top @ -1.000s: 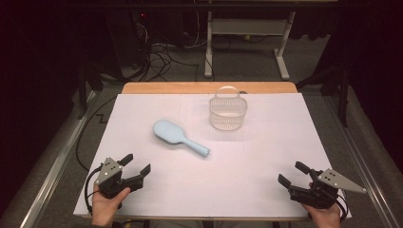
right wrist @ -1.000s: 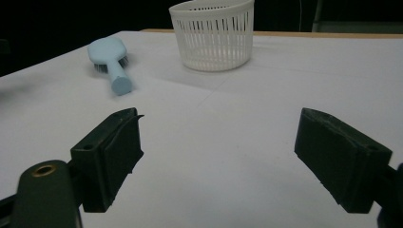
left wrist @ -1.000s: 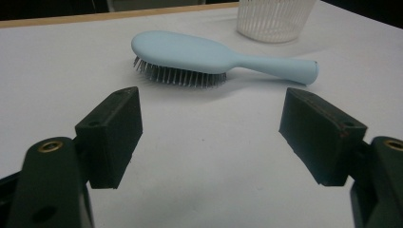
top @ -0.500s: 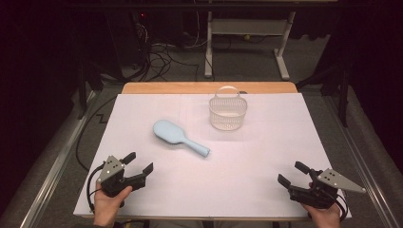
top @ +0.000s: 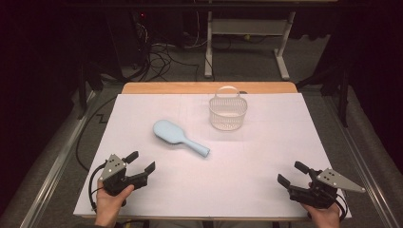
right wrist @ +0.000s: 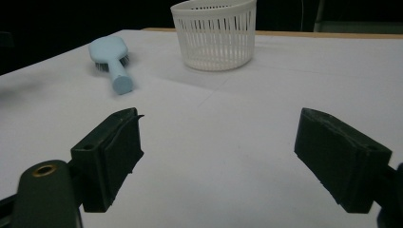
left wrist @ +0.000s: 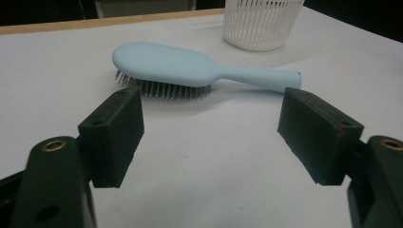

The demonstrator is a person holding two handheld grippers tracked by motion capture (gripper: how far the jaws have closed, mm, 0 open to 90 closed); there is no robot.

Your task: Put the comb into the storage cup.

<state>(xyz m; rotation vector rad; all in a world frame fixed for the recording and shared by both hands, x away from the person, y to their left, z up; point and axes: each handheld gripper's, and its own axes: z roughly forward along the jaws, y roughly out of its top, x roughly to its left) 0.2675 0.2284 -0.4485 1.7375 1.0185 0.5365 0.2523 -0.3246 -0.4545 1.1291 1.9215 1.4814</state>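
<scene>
Counting from the basket (top: pixel 228 113): one white slatted basket stands upright near the far edge of the tabletop (top: pixel 266 152), and one pale blue hairbrush (top: pixel 179 137) lies bristles-down just to its near left, apart from it, handle pointing toward my right side. I have two grippers in play, both well on the near side of the basket. My left gripper (top: pixel 140 161) sits at the near left, past the hairbrush from the basket, jaws spread wide with nothing between them; they have just eased in slightly. My right gripper (top: pixel 292 174) rests at the near right, jaws likewise wide apart and empty. Neither touches the hairbrush or the basket.
</scene>
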